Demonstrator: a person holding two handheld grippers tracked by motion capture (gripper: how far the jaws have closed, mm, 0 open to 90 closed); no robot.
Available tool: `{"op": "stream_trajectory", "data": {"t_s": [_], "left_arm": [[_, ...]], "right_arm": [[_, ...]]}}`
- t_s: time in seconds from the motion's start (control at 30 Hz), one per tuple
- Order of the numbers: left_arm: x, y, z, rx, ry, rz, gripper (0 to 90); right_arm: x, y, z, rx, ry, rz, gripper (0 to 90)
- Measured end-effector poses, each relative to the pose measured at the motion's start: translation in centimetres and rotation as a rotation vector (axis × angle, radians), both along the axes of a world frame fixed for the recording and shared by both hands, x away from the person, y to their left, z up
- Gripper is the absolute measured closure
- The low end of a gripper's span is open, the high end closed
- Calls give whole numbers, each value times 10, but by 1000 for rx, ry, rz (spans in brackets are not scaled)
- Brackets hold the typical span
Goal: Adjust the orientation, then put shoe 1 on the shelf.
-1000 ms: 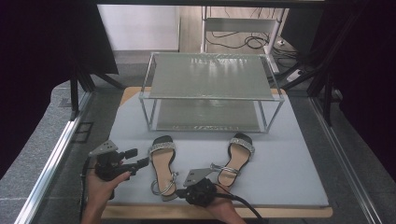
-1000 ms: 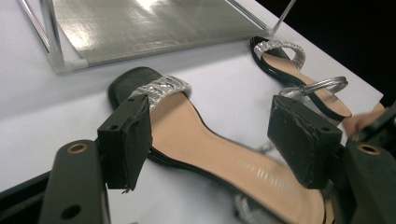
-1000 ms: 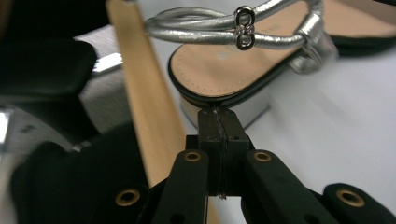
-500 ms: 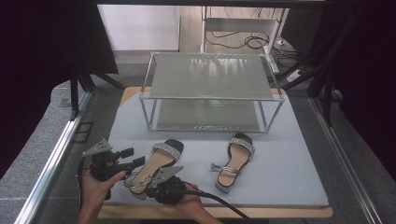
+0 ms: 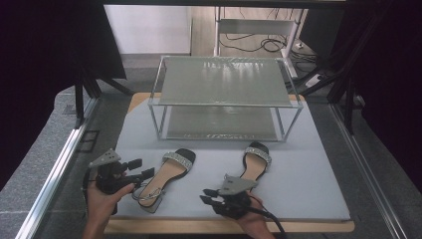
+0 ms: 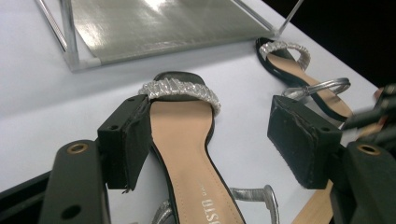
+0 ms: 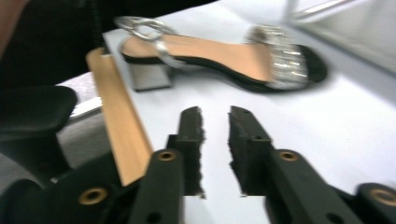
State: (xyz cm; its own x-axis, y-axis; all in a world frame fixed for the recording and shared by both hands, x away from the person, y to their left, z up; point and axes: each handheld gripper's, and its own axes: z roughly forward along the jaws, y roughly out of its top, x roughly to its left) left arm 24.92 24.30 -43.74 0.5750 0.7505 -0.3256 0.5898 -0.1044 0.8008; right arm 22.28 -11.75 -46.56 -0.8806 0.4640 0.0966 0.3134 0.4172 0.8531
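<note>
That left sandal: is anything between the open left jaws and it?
Nothing visible. In the left gripper view the left gripper has its jaws set wide on either side of the left sandal, with bare mat around the shoe.

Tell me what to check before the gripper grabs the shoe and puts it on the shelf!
1. Left gripper open wide enough: ok, its jaws stand apart on either side of the left sandal.
2. Pads pressing on that sandal: not ok, the right-hand pad stands clear of the sole.
3. Right gripper out of the way: ok, its jaws have just been opening with nothing between them, and it sits near the table's front edge.
4. Right sandal clear of the path: ok, it lies apart on the mat.
5. Two-tier rack free for a shoe: ok, both shelves look bare.
6. Ankle strap snagging: cannot tell.
</note>
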Motion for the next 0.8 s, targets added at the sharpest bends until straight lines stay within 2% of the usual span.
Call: {"op": "stream_trajectory", "data": {"t_s": [0.03,0.07,0.17,0.2,0.23,0.27,0.33,0.4,0.47,0.5,0.57,0.63,0.67,0.8], "left_arm": [[1,-1,0,3,4,-1,309],[2,-2,0,6,8,1,308],[6,-6,-2,38,37,12,307],[6,-6,-2,38,37,12,307],[8,-6,-2,43,48,11,307],[10,-9,-3,45,78,4,307],[12,-11,-1,37,106,-22,305],[14,-12,1,46,114,-30,302],[16,-14,4,82,122,-24,301],[19,-17,7,111,140,-13,292],[21,-18,7,123,151,-12,284],[26,-26,7,178,193,-27,260],[26,-26,7,178,193,-27,250],[34,-38,3,265,244,-61,225]], "right_arm": [[0,-10,1,-5,-12,-17,682],[0,-28,1,-23,-32,-46,633],[2,-52,-1,-31,-35,-92,578],[2,-52,-1,-31,-35,-92,578],[3,-59,-1,-20,-33,-106,564],[5,-72,-1,12,-32,-131,548],[7,-83,-3,38,-16,-155,540],[8,-87,-3,33,-13,-160,538],[10,-94,-2,38,-25,-184,537],[11,-97,-1,49,-23,-195,536],[12,-99,0,54,-25,-200,534],[14,-103,4,66,-30,-222,521],[14,-103,4,66,-30,-222,521],[15,-106,4,67,-25,-249,513]]}}
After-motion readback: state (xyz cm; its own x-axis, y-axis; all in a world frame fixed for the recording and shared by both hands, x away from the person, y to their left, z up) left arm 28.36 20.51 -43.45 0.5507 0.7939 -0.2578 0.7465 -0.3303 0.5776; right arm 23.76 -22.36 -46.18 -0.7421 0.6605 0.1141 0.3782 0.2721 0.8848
